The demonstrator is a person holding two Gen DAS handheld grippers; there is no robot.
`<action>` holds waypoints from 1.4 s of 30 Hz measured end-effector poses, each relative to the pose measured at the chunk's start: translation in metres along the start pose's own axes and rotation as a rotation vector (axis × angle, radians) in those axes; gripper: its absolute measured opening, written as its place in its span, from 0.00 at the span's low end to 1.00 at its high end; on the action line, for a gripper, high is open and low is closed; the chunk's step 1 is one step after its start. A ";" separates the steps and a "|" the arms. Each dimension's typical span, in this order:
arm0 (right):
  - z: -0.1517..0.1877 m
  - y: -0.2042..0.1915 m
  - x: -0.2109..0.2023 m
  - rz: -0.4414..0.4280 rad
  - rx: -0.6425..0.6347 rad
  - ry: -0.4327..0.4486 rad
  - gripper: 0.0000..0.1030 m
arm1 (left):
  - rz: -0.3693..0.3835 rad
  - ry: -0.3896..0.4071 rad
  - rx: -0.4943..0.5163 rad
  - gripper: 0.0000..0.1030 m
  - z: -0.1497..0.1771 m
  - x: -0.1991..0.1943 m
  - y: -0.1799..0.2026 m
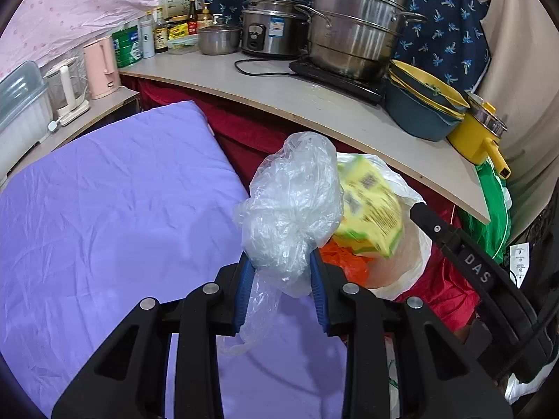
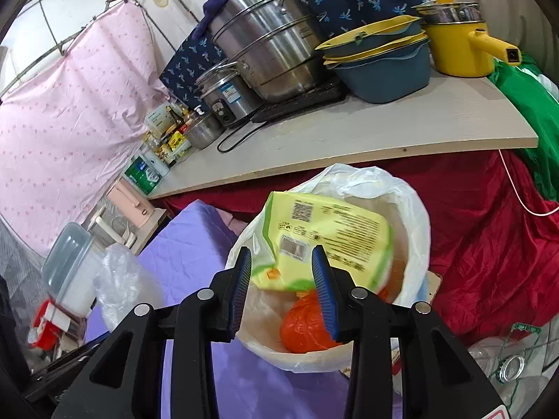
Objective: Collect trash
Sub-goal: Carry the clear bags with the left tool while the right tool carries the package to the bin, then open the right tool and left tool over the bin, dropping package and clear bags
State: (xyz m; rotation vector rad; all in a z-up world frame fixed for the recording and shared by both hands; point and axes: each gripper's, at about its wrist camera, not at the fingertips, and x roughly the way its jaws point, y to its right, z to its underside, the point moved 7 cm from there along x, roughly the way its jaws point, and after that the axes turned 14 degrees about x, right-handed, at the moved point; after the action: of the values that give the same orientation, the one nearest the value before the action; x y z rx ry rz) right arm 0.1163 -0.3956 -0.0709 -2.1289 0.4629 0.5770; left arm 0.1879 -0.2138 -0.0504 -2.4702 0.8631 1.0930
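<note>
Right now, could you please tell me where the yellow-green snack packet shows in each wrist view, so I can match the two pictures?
Left wrist view: the yellow-green snack packet sits right of centre, blurred, partly behind the clear plastic bag that the left claw grips.
Right wrist view: the packet is at centre, over the lined bin, just beyond the open right claw.
Shared landmark: the big steel pot on the counter.

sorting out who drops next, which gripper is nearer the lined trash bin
Right. The right gripper hangs open just above the trash bin; the left gripper, clamping a clear plastic bag, sits beside it over the purple sheet.
</note>
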 end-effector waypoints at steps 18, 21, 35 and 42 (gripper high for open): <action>-0.013 0.044 -0.008 0.051 0.052 0.019 0.37 | 0.050 0.004 0.032 0.70 -0.035 0.048 0.048; -0.013 0.044 -0.009 0.050 0.049 0.023 0.41 | 0.038 -0.010 0.007 0.70 -0.029 0.051 0.039; 0.011 0.014 -0.012 0.027 -0.051 -0.025 0.54 | -0.080 -0.001 -0.031 0.71 -0.006 0.029 0.002; 0.025 0.002 -0.025 0.038 -0.089 -0.040 0.59 | -0.154 0.036 -0.032 0.82 0.002 0.002 -0.009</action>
State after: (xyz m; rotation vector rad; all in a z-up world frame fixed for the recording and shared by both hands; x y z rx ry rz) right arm 0.0886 -0.3729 -0.0712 -2.1921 0.4636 0.6720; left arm 0.1932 -0.2067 -0.0526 -2.5411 0.6572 1.0194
